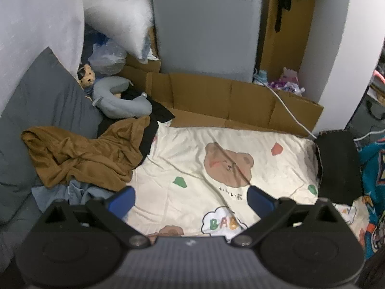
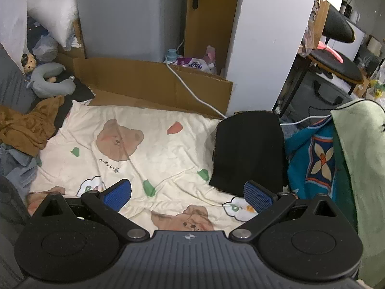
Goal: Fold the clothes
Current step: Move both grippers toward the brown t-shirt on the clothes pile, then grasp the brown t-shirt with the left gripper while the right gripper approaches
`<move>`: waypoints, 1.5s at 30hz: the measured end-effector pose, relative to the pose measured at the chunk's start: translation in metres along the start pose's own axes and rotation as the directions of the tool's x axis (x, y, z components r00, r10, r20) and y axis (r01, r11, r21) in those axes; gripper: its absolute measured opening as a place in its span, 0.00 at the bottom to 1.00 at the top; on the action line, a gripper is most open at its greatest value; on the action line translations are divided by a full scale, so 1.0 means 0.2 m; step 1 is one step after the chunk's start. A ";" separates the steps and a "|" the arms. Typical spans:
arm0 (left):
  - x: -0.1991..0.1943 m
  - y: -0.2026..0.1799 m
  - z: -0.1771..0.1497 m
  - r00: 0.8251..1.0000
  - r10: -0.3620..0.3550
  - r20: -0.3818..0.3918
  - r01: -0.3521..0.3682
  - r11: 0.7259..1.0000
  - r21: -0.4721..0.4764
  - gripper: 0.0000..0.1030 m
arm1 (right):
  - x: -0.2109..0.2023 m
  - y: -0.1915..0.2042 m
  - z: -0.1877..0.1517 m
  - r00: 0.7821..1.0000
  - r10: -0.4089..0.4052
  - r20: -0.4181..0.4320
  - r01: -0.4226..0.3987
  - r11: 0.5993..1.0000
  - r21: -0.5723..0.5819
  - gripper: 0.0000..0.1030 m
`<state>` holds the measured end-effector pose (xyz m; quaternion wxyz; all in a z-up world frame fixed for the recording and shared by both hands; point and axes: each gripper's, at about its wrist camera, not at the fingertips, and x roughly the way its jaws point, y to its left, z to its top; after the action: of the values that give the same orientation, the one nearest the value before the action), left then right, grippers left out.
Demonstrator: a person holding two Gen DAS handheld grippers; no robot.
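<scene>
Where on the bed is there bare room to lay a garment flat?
The middle of the bear sheet is bare, between the brown garment on the left and the black cloth on the right. The left edge is crowded with heaped clothes and a neck pillow.

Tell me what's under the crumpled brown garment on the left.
Under the crumpled brown garment, pale blue denim cloth pokes out at its near edge and black fabric at its far side. How far either extends underneath is hidden.
</scene>
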<state>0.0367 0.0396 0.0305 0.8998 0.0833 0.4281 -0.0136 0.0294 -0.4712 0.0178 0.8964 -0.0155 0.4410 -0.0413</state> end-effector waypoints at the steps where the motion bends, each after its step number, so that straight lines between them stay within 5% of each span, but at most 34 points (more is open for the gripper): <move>1: 0.00 0.03 0.01 1.000 -0.001 0.008 0.002 1.000 -0.010 0.97 | 0.01 0.00 0.01 1.000 -0.003 0.001 0.003 1.000 0.003 1.00; 15: 0.02 0.45 0.08 0.999 0.018 0.046 -0.012 0.991 -0.130 0.95 | 0.04 0.09 0.16 0.997 0.071 0.039 -0.073 0.996 0.043 1.00; 27: 0.06 0.64 0.11 0.998 -0.064 -0.012 0.062 0.994 -0.095 0.89 | -0.04 0.33 0.31 0.995 0.089 0.054 -0.086 0.995 -0.047 1.00; 35: 0.07 0.74 0.12 0.997 -0.078 -0.003 0.077 0.993 -0.094 0.89 | -0.05 0.37 0.39 0.987 0.146 0.064 -0.146 0.989 -0.001 1.00; 45: 0.11 1.03 0.16 0.999 -0.002 0.034 0.010 0.972 -0.235 0.87 | 0.19 0.39 0.51 0.968 0.248 0.035 -0.249 0.968 0.022 1.00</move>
<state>0.0939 0.2384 0.0617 0.9102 -0.0253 0.4120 0.0332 0.1385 -0.3978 0.0446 0.9016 0.0509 0.4245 0.0657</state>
